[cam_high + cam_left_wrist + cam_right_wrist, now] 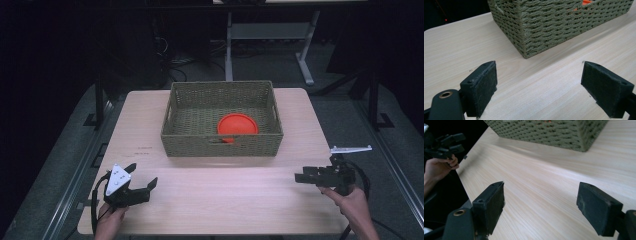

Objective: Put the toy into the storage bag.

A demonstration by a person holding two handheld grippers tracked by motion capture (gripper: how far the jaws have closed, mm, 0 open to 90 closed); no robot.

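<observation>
Both grippers, left (143,181) and right (300,177), stand with jaws apart and empty; the orange plate (237,124) lies ahead inside the wicker basket (222,142), nearer the right gripper.

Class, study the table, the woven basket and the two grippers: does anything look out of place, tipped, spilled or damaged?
Nothing stands out. The woven basket sits upright and square on the table, the orange plate lies flat inside it, and the left gripper and right gripper are open and empty.

rough woven wicker basket (222,145) on a pale, matt wood-grain table (215,195) — smooth orange plastic plate (237,124) inside.
</observation>
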